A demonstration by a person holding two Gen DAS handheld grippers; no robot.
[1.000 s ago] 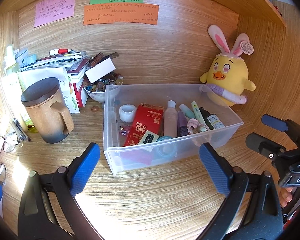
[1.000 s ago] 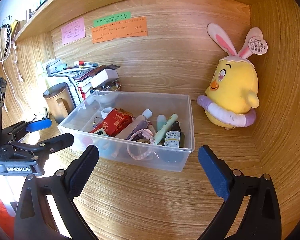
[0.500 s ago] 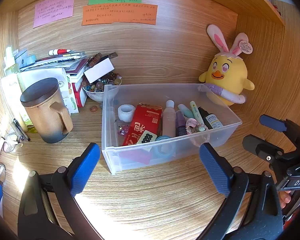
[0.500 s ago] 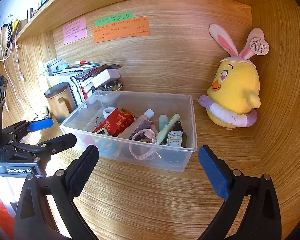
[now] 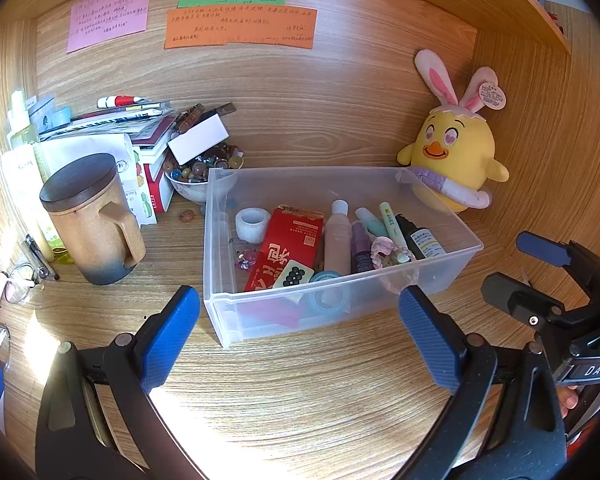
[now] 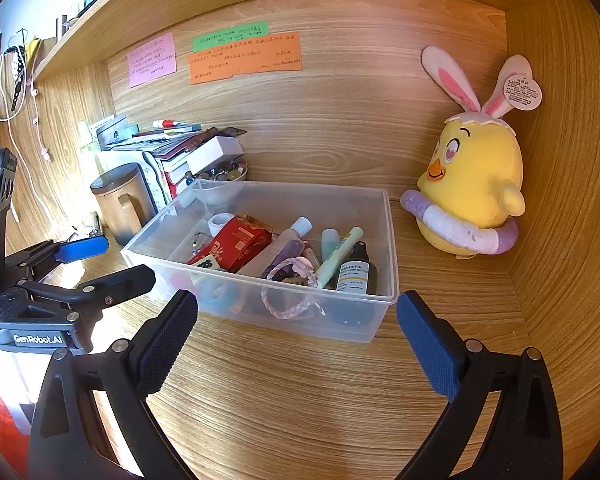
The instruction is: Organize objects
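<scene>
A clear plastic bin (image 5: 440,276) stands on the wooden desk, also in the right wrist view (image 6: 380,320). It holds a red packet (image 5: 290,246), a pink bottle (image 5: 337,240), a dark dropper bottle (image 6: 354,270), a braided hair tie (image 6: 286,296), a white tape roll (image 5: 252,224) and other small items. My left gripper (image 5: 300,334) is open and empty, just in front of the bin. My right gripper (image 6: 296,338) is open and empty, in front of the bin's right part. Each gripper shows in the other's view: the right one (image 5: 540,276), the left one (image 6: 96,264).
A yellow bunny-eared plush chick (image 5: 452,168) sits right of the bin against the side wall (image 6: 572,220). A brown lidded mug (image 5: 92,216), a bowl of beads (image 5: 196,178) and stacked books and boxes (image 5: 140,132) stand at the left. Sticky notes (image 5: 240,28) hang on the back wall.
Both grippers have drawn back slightly from the bin and stay open. Nothing in the bin has moved.
</scene>
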